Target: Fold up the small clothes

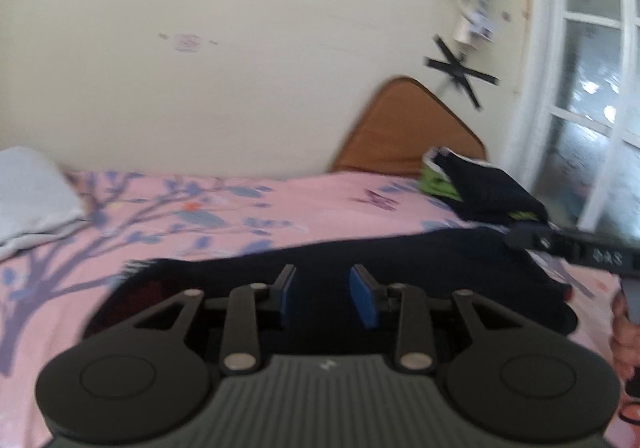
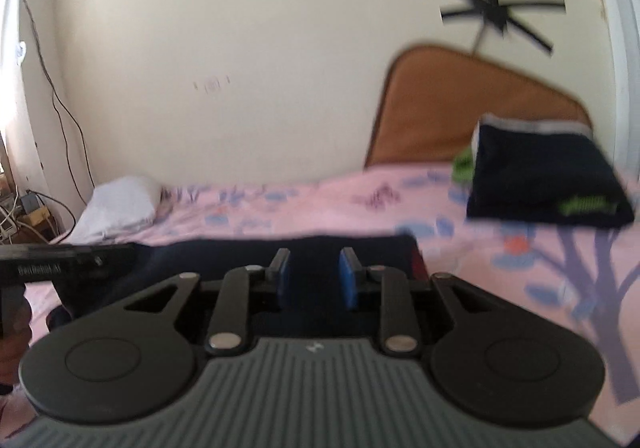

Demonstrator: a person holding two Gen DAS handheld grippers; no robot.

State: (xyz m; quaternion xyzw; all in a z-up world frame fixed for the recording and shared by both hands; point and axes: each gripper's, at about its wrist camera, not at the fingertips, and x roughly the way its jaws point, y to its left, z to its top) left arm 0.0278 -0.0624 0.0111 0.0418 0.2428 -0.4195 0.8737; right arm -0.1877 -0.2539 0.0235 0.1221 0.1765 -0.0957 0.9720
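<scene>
A dark navy garment lies spread flat on the pink floral bedsheet, just beyond my left gripper, which is open and empty with blue pads. In the right wrist view the same garment lies under my right gripper, also open and empty. The right gripper's body shows at the right edge of the left view; the left gripper's body shows at the left edge of the right view.
A pile of folded dark clothes with green print sits at the far right of the bed, also in the left view. A brown headboard leans on the wall. A white pillow lies far left. Window at right.
</scene>
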